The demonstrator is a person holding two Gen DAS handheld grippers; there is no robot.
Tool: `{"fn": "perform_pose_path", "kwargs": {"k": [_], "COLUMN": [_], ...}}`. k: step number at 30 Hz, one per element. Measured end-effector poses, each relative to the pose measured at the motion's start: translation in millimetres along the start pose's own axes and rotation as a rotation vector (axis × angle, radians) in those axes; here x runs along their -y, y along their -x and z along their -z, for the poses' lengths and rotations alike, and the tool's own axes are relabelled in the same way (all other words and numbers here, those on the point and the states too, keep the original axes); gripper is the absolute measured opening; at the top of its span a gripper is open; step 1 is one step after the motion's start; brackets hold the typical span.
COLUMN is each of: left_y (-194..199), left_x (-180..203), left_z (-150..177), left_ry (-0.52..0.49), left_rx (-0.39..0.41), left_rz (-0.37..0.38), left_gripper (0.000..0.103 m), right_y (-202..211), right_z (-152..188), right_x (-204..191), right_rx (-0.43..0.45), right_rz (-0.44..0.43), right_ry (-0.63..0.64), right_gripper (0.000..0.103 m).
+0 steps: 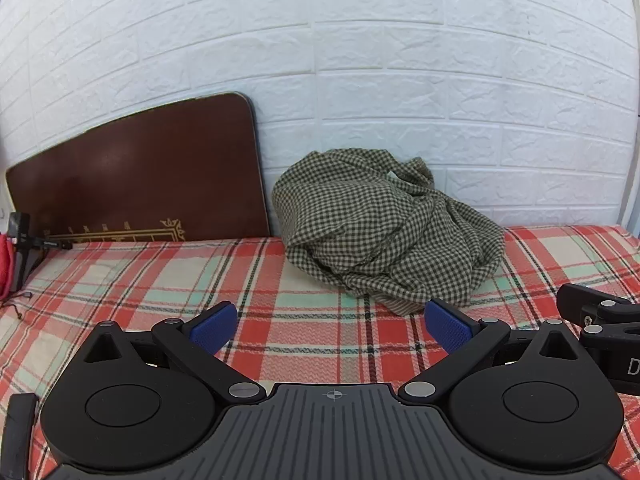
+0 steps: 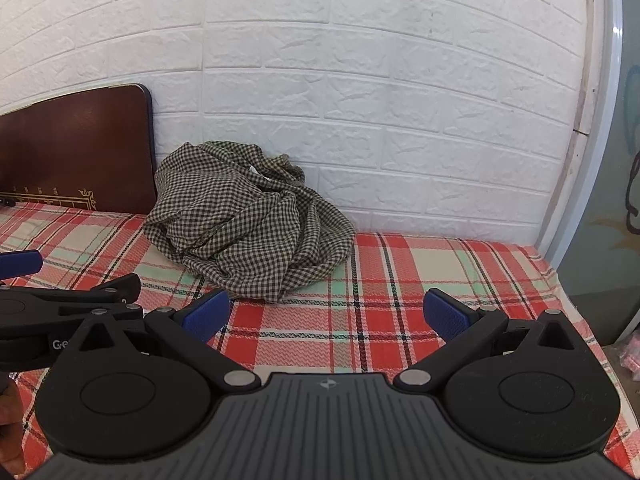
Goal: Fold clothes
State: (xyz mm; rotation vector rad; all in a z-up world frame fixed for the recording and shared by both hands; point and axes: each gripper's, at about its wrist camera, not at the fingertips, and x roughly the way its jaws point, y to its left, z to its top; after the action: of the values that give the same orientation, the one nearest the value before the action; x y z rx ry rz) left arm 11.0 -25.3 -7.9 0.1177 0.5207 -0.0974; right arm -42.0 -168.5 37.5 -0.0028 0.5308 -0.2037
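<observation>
While the shirt [image 1: 384, 228] lies crumpled in a green-checked heap on the plaid sheet [image 1: 280, 320], it leans against the brick wall [image 1: 400, 80], just right of a brown board [image 1: 140, 176]. Both grippers, left [image 1: 332, 326] and right [image 2: 326, 316], hover near it with jaws spread apart, empty, with bare sheet between.

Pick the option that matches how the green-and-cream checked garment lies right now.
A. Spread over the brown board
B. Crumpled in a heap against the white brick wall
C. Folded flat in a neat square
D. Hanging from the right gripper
B: the green-and-cream checked garment sits bunched on the red plaid bedsheet against the white brick wall, ahead of both open grippers.
</observation>
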Motion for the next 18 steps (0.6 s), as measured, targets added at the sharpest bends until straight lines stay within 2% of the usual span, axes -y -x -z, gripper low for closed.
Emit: {"fn": "perform_pose_path", "kwargs": {"k": [9, 18], "left_y": [-2.0, -20.5], "left_x": [0.2, 2.2], "left_z": [-2.4, -7.3], "left_ry": [-0.005, -0.008], "left_rx": [0.000, -0.018], "left_rz": [0.002, 0.013], "left_gripper": [0.103, 0.103], "right_y": [-1.8, -15.8], "right_z": [-2.7, -7.7], "right_x": [-0.6, 1.7], "right_rx": [-0.004, -0.023], "right_rz": [0.004, 0.001], "right_ry": [-0.003, -0.004], "right_gripper": [0.103, 0.103]}}
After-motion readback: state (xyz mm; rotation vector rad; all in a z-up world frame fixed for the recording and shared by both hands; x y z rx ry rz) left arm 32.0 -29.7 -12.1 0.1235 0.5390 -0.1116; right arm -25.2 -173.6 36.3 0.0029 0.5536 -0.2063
